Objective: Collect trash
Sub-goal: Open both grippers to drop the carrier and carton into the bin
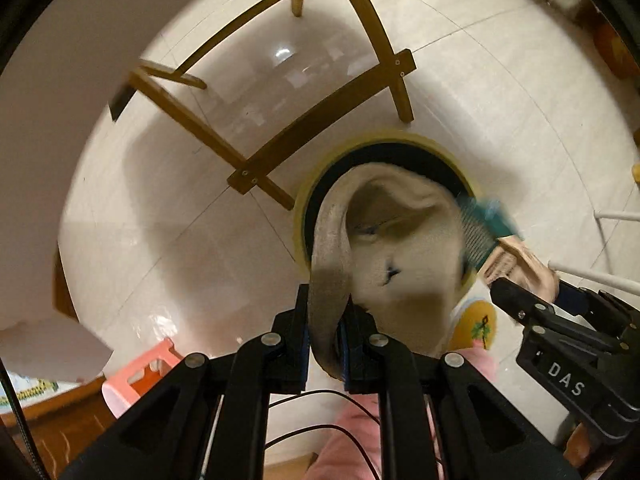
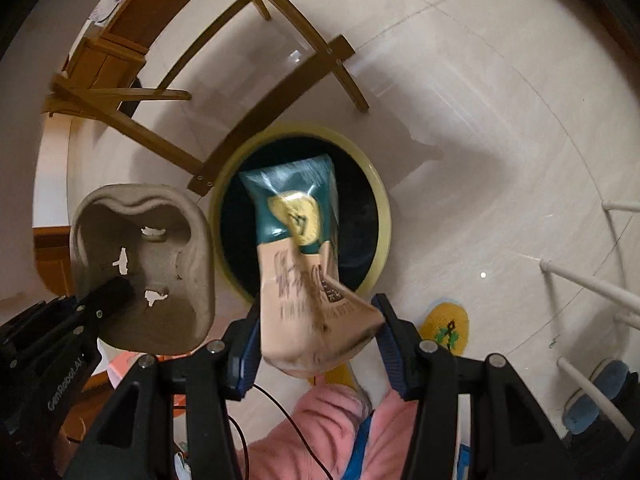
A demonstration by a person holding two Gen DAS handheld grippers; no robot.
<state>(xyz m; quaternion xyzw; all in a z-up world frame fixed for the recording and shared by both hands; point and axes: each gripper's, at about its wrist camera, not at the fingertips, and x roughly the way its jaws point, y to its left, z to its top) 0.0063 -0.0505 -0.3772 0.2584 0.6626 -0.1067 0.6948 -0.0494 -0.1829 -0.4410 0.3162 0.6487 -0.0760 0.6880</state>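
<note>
Two pieces of trash hang over the yellow-rimmed bin (image 2: 382,216) on the floor. My left claw (image 1: 326,320) is clamped on the rim of a grey pulp cup tray (image 1: 404,248), which dangles above the bin's near-left edge. My right claw (image 2: 316,336) is clamped across a teal-and-tan snack wrapper (image 2: 298,248), its far end over the dark opening. I judge the tray the risk: it is wide, sits off-centre, and may catch the rim or the wooden chair leg (image 1: 402,92) beside the bin and tumble onto the floor.
</note>
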